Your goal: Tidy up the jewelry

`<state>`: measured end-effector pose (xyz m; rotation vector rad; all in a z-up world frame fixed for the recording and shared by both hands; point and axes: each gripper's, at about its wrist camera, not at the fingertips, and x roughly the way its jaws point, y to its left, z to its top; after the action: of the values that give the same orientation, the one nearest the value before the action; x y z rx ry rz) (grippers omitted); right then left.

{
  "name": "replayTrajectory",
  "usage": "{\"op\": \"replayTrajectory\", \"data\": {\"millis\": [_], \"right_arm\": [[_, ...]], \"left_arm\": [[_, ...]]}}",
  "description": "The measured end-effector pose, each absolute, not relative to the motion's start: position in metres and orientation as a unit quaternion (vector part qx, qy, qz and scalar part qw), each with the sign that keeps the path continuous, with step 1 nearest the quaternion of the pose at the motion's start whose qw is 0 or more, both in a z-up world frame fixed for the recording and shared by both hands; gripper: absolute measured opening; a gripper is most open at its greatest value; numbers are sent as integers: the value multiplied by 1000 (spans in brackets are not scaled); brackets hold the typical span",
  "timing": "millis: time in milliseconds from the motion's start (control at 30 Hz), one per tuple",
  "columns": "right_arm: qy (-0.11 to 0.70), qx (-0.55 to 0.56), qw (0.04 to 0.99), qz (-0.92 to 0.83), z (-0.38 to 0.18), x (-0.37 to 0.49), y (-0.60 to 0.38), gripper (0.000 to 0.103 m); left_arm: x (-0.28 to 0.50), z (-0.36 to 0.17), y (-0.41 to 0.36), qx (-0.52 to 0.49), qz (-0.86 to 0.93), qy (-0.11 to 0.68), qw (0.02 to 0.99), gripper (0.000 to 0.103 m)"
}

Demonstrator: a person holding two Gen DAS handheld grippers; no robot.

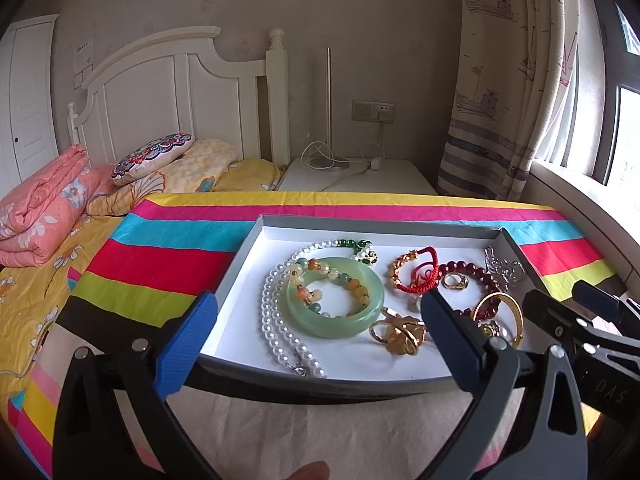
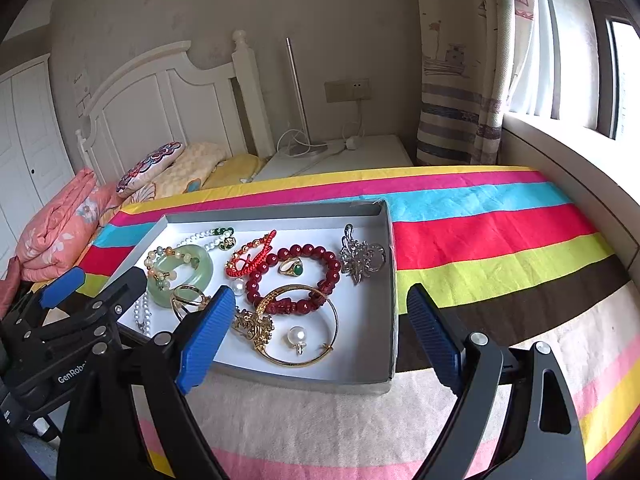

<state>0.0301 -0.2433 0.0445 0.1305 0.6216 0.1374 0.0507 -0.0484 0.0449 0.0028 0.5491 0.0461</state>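
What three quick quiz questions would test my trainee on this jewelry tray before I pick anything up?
1. True or false: the green-stone ring lies inside the loop of the dark red bead bracelet.
2. Which item sits nearest the tray's right wall? A) silver brooch B) jade bangle C) pearl necklace
3. Fill in: both the left tongs and right tongs are ____ and hold nothing.

Key: 1 true; 2 A; 3 open.
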Motion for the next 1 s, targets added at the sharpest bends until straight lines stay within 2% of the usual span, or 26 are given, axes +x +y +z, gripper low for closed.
{"op": "replayTrajectory", "data": {"millis": [1000], "right_arm": [[302, 71, 949, 65, 44, 29, -246, 84]], "left_arm": [[50, 40, -50, 13, 31, 287, 957, 101]]}}
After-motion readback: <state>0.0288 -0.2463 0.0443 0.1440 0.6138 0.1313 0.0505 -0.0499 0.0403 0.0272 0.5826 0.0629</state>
